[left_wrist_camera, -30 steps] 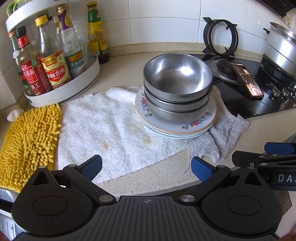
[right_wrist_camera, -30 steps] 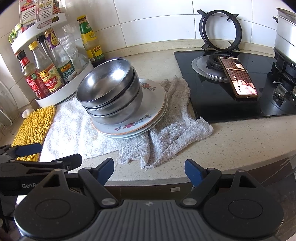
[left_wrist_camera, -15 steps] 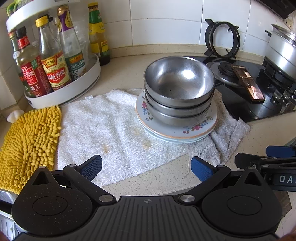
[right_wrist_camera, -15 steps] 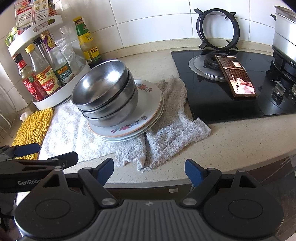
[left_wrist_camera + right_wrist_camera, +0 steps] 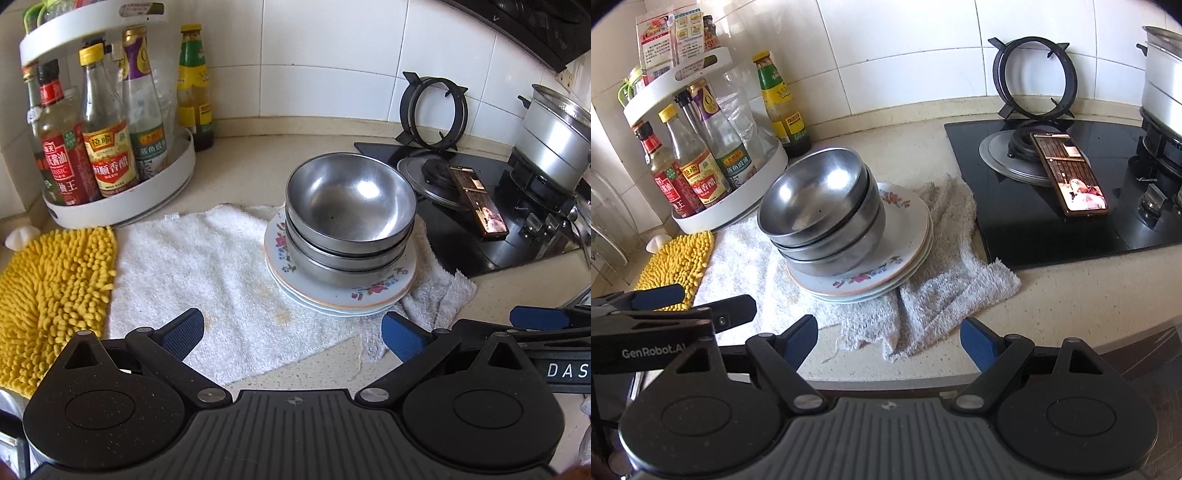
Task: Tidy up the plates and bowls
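Atop the rack point(image 5: 670, 79), only the right wrist view shows seasoning packets point(image 5: 670, 40)

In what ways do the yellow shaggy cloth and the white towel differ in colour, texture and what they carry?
The yellow shaggy chenille cloth is bright yellow with thick, nubby tufts; the white terry towel is pale, with a fine looped pile and faint yellowish stains. The yellow cloth lies flat and carries nothing, while the white towel bunches at its right end and holds the stack of floral plates and steel bowls. Both lie side by side on the beige countertop.
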{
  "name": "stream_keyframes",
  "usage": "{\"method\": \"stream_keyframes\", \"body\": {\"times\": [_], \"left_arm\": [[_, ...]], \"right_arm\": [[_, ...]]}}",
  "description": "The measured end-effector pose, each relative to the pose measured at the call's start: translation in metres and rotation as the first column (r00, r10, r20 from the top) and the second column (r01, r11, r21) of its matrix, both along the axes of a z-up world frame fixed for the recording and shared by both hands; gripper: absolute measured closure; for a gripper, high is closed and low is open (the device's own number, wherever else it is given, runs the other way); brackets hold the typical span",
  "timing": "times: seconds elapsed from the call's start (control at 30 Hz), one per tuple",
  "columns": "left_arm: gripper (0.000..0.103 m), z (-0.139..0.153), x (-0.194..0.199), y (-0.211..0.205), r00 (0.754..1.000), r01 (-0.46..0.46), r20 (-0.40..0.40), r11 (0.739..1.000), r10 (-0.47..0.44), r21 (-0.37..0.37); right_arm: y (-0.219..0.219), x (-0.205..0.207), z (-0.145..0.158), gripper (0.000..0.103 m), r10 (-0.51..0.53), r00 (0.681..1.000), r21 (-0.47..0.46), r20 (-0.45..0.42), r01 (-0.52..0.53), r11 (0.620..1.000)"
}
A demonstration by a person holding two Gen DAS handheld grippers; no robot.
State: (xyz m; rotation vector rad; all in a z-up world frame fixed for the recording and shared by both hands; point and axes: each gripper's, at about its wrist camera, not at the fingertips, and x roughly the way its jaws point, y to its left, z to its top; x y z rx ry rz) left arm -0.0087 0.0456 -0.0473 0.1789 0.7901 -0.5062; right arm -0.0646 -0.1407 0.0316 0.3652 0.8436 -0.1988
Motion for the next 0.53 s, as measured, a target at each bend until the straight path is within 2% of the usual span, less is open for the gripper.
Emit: {"method": "stream_keyframes", "body": {"times": [0.2, 0.33, 0.43, 0.53], "left_arm": [[0.0, 0.002, 0.001, 0.0, 1.0, -0.002, 0.019, 1.0, 0.002, 0.003], [0.0, 0.008, -0.006, 0.002, 0.996, 0.001, 0.088, 1.0, -0.002, 0.009], [0.0, 0.015, -0.014, 0.006, 0.986, -0.015, 0.167, 1.0, 0.019, -0.027], [0.0, 0.022, -0.017, 0.008, 0.98, -0.011, 0.197, 0.999, 0.021, -0.051]], "right_arm": [[0.0, 0.001, 0.0, 0.004, 0.002, 1.0, 0.005, 0.007, -0.002, 1.0], [-0.003, -0.001, 0.005, 0.004, -0.006, 1.0, 0.006, 0.024, 0.006, 1.0], [-0.004, -0.002, 0.007, 0.003, -0.005, 0.999, 0.005, 0.032, 0.005, 1.0], [-0.004, -0.004, 0.01, 0.003, -0.005, 0.999, 0.01, 0.048, 0.005, 1.0]]}}
